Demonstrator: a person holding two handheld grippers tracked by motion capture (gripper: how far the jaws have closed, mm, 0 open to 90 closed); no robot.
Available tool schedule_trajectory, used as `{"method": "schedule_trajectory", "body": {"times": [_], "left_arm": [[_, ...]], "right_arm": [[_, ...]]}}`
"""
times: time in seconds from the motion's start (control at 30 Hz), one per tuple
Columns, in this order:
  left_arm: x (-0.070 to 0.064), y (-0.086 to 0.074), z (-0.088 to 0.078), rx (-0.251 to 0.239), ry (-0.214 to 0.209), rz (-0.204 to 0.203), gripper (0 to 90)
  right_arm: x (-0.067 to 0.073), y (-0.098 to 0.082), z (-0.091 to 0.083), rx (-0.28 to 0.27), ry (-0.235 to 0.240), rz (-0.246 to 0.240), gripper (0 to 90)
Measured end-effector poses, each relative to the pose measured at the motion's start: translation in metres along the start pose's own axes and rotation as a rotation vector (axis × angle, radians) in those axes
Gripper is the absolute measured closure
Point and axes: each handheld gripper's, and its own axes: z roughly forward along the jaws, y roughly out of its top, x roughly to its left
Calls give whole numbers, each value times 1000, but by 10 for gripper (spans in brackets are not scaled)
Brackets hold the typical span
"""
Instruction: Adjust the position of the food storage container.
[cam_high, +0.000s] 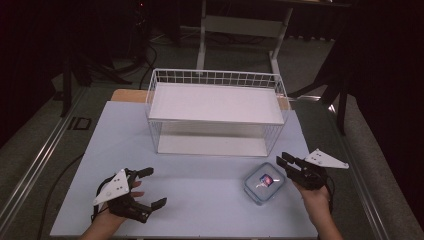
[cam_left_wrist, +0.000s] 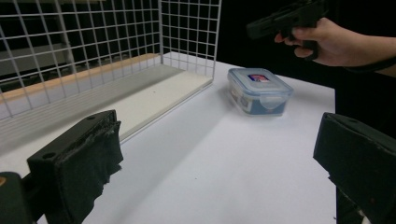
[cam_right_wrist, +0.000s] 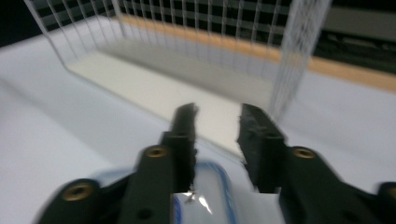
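Observation:
A clear plastic container with a blue-rimmed lid (cam_high: 265, 182) and a small red and blue label sits on the pale table (cam_high: 200, 210) at the front right. My right gripper (cam_high: 282, 160) hovers over the container's far right corner, jaws a narrow gap apart with nothing between them. In the right gripper view the container's lid (cam_right_wrist: 205, 196) lies blurred below the right gripper (cam_right_wrist: 217, 114). My left gripper (cam_high: 156, 187) rests at the front left, jaws wide open and empty. In the left gripper view the container (cam_left_wrist: 259, 91) stands ahead of the left gripper (cam_left_wrist: 222, 126), under the other hand's gripper (cam_left_wrist: 261, 25).
A white wire shelf rack (cam_high: 217, 110) with a flat white top and an open front stands at the middle back of the table. Its mesh wall (cam_left_wrist: 93, 46) and floor board (cam_right_wrist: 140, 88) lie just beyond the grippers. A dark floor with cables and stands surrounds the table.

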Motion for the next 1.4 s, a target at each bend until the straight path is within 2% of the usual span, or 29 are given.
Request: {"method": "schedule_trajectory", "body": {"times": [0.03,0.13,0.17,0.2,0.23,0.3,0.37,0.43,0.5,0.6,0.67,0.77,0.9,1.0,1.1,1.3,1.4], "left_arm": [[0,0,0,3,-3,4,17],[-2,0,1,5,-8,10,18],[-2,0,1,5,-8,10,17],[-2,0,1,5,-10,10,17],[-2,0,1,4,-11,9,18],[-2,0,1,1,-9,11,18],[-2,1,1,-1,-10,10,18],[-2,2,1,-10,-21,-12,18],[-2,3,1,-30,-34,-35,18],[-3,3,2,-24,-31,-14,18],[-4,3,4,-14,-34,-7,18],[-6,3,5,-4,-34,11,18],[-6,2,6,6,-36,23,18],[-7,3,6,5,-35,23,18],[-7,3,5,3,-31,28,18],[-7,3,5,6,-30,32,18],[-8,3,5,10,-32,35,18]], "right_arm": [[-3,-5,2,18,3,15,741],[-8,-15,5,50,-27,33,809],[-8,-15,5,50,-27,33,809],[-9,-18,6,60,-38,35,846],[-11,-23,8,95,-61,16,897],[-14,-26,9,119,-75,4,899],[-17,-30,10,146,-96,12,900],[-19,-35,11,170,-104,34,900],[-21,-40,11,194,-108,36,900],[-24,-47,11,250,-111,35,900],[-28,-52,12,272,-108,60,900],[-27,-58,13,301,-94,79,900],[-22,-63,15,332,-80,69,900],[-20,-65,18,332,-70,88,900],[-16,-64,22,332,-40,93,900],[1,-57,35,356,39,50,900],[7,-55,39,364,67,53,900]]}}
